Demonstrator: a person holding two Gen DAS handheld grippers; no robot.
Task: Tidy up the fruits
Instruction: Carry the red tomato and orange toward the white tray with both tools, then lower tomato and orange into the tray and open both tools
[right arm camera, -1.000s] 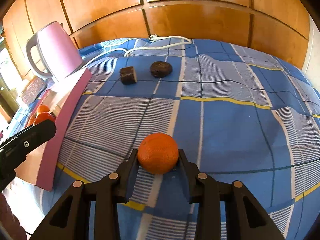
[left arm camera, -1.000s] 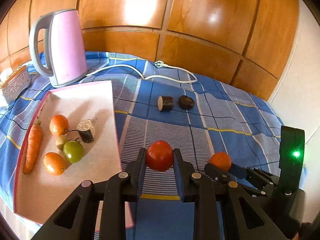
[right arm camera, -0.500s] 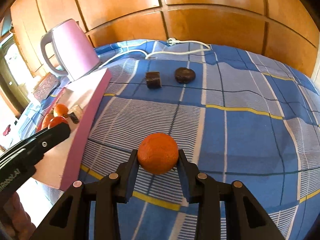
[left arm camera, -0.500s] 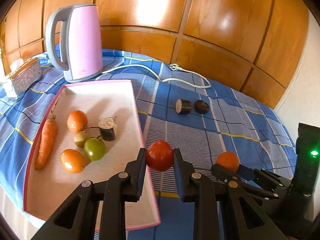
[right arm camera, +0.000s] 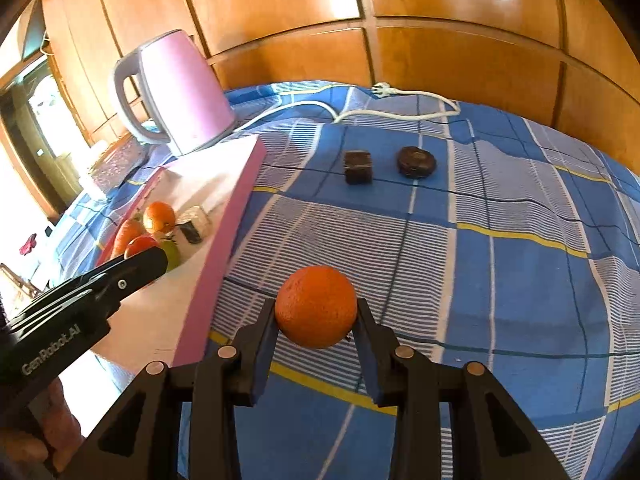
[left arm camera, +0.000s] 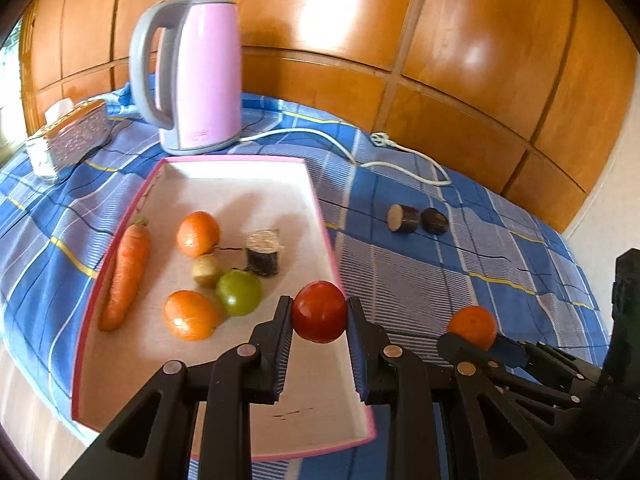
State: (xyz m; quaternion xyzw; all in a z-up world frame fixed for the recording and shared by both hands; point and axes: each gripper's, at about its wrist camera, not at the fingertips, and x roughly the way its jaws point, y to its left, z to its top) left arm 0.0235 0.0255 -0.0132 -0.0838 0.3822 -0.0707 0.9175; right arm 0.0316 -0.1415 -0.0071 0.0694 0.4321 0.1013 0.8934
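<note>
Gripping a red tomato [left arm camera: 319,312], the left claw [left arm camera: 319,314] hides part of the tray [left arm camera: 236,168]; the right claw [right arm camera: 316,308] grips an orange [right arm camera: 316,306].

hand [right arm camera: 36,440] cut off at the corner, tray [right arm camera: 240,184] contents partly hidden by its wall

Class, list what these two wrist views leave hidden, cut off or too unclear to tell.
- Tray, left wrist view: near edge hidden behind the left gripper holding the tomato.
- Tray contents, right wrist view: carrot and green fruit partly hidden by the left gripper.
- Dark pieces on the cloth: too small to identify.
- Window area, right wrist view: overexposed.
</note>
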